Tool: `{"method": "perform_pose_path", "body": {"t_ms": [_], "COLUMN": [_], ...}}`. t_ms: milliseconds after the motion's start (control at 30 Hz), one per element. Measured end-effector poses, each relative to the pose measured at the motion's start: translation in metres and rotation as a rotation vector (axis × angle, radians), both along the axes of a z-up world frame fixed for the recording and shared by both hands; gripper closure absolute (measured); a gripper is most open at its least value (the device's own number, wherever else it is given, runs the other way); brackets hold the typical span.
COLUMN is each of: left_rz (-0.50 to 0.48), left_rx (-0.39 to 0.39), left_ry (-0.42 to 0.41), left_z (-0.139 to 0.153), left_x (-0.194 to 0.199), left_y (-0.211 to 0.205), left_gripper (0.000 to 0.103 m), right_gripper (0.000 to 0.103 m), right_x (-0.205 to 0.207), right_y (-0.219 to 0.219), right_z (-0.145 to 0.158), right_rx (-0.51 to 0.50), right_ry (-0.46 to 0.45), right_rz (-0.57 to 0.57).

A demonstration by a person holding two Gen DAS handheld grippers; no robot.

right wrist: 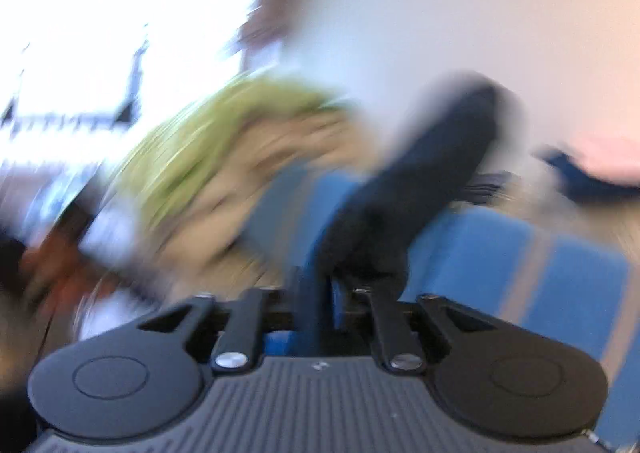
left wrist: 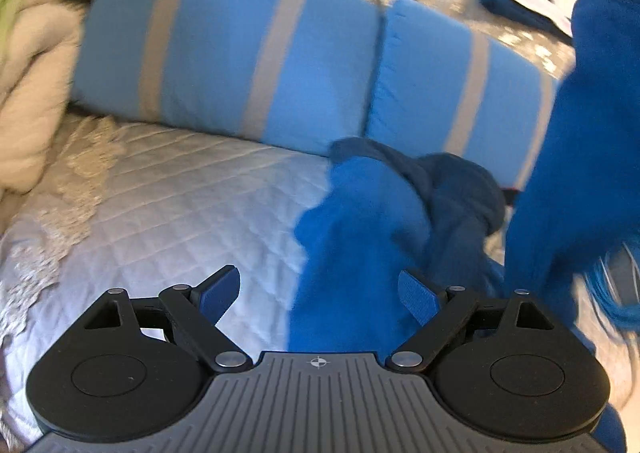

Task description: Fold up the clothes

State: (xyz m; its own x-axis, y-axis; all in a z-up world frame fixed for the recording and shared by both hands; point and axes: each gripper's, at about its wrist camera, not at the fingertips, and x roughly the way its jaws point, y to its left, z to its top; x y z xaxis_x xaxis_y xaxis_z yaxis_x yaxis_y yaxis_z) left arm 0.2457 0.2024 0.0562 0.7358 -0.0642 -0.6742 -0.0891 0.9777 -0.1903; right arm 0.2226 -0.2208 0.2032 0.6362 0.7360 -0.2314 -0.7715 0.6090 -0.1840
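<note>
The left tongs [left wrist: 319, 295] gape wide and empty above a blue garment [left wrist: 360, 237] crumpled on the quilted bed [left wrist: 168, 205] by a striped pillow [left wrist: 224, 53]. The right tongs [right wrist: 320, 293] pinch dark cloth [right wrist: 412, 189], blurred.

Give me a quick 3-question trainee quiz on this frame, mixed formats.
1. True or false: the left gripper is clamped on the blue garment.
2. Multiple choice: what sits between the fingers of the right gripper? A) a green towel B) dark blue cloth C) nothing
3. Fill in: the blue pillows behind the garment carry ___ stripes.

Key
1. False: its jaws stand wide apart, with the garment lying on the quilted bedspread ahead.
2. B: the jaws are closed on it, and it rises from them.
3. Grey.
</note>
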Motion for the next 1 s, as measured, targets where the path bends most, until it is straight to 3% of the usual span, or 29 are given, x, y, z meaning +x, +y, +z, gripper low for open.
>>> {"method": "perform_pose_path", "body": {"t_ms": [33, 67, 167, 300, 567, 667, 867, 933, 1000], "left_rz": [0.024, 0.047, 0.114, 0.090, 0.096, 0.100, 0.041, 0.024, 0.008], "left_rx": [-0.012, -0.021, 0.022, -0.049, -0.059, -0.071, -0.063, -0.057, -0.052], "left_ry": [0.004, 0.017, 0.087, 0.055, 0.021, -0.005, -0.033, -0.031, -0.028], "left_z": [0.000, -0.001, -0.009, -0.008, 0.003, 0.010, 0.017, 0.015, 0.014], "left_x": [-0.002, -0.003, -0.008, -0.020, -0.030, -0.033, -0.035, -0.035, -0.035], "left_y": [0.006, 0.012, 0.023, 0.033, 0.032, 0.027, 0.010, 0.005, 0.000], "left_gripper": [0.016, 0.017, 0.017, 0.017, 0.017, 0.017, 0.017, 0.017, 0.016], "right_gripper": [0.015, 0.001, 0.001, 0.000, 0.000, 0.004, 0.024, 0.025, 0.026], "right_x": [-0.017, -0.027, -0.039, -0.022, 0.031, 0.062, 0.137, 0.163, 0.179], "right_y": [0.010, 0.009, 0.004, -0.007, -0.012, -0.022, -0.032, -0.028, -0.021], "right_z": [-0.002, -0.005, -0.013, -0.029, -0.081, -0.105, -0.154, -0.174, -0.188], "right_rx": [-0.072, -0.074, -0.084, -0.093, -0.109, -0.020, 0.211, 0.301, 0.357], "right_ry": [-0.022, -0.033, -0.007, 0.077, 0.234, 0.402, 0.784, 0.912, 0.980], "right_rz": [0.039, 0.079, 0.102, -0.019, -0.259, -0.323, -0.421, -0.434, -0.437]}}
